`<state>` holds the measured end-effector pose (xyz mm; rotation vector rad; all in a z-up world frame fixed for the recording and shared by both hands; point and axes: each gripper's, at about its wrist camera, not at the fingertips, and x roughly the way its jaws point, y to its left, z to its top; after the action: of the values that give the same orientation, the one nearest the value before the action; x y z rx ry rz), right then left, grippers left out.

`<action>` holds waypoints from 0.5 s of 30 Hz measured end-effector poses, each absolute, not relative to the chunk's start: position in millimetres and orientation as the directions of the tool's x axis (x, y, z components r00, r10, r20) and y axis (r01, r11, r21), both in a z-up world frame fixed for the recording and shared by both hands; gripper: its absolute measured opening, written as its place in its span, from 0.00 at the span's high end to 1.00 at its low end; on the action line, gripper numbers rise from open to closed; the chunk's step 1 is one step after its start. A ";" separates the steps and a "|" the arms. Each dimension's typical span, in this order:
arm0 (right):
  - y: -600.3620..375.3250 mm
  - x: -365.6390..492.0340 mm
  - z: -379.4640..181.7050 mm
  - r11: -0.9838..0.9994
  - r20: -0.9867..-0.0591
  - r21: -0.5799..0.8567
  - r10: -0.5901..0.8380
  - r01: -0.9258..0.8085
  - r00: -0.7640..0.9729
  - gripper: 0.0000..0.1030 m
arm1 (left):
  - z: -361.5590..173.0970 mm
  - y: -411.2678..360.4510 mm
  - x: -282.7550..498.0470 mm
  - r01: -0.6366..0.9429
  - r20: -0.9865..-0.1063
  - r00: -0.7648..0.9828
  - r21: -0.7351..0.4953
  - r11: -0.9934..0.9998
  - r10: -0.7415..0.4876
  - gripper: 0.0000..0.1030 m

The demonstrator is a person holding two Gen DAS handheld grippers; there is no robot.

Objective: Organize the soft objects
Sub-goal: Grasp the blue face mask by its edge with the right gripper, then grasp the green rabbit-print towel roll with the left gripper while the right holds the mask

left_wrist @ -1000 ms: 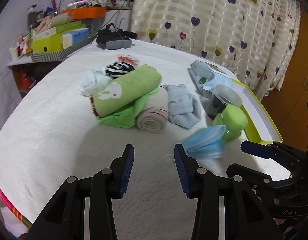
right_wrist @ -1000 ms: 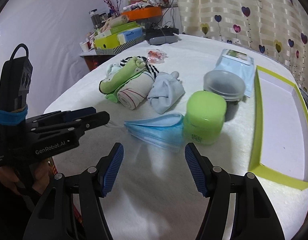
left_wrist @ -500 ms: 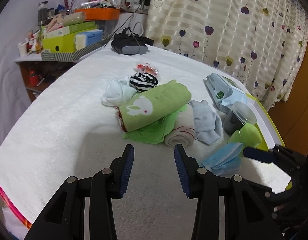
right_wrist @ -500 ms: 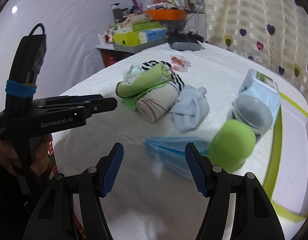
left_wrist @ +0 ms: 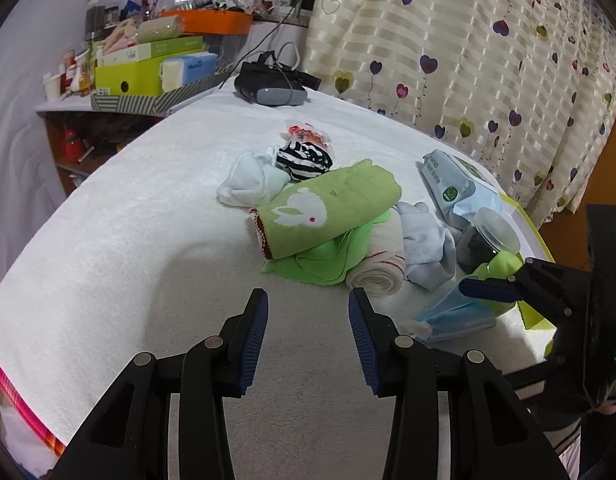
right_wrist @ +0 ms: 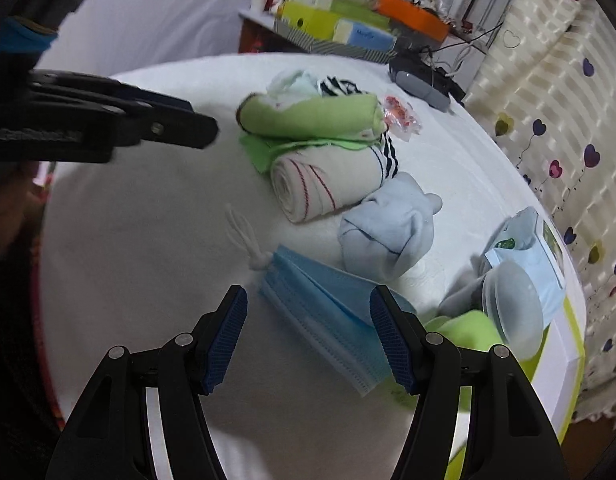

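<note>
Rolled since before, right gripper [right_wrist: 308,338] (jaws wide) seemingly straddles blurred mask [right_wrist: 327,320].

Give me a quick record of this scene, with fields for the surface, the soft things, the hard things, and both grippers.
surface: white bed cover
soft things: green rabbit towel, rolled cream towel, pale blue sock, striped sock, blue face mask
hard things: green jar, clear lidded jar, wipes pack
left gripper: open, empty
right gripper: open, above the mask
</note>
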<state>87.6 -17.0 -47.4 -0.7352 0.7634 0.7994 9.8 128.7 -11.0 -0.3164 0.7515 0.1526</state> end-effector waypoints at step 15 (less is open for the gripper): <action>-31.9 85.0 -18.6 0.574 -0.733 -0.138 0.489 -0.807 0.473 0.85 | -9.6 136.0 28.3 -0.221 -0.675 0.738 -0.208 0.953 0.023 0.61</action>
<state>85.0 -31.9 -18.6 -0.5133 0.7017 0.8366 28.3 136.0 -9.6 -0.2843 0.7313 0.1359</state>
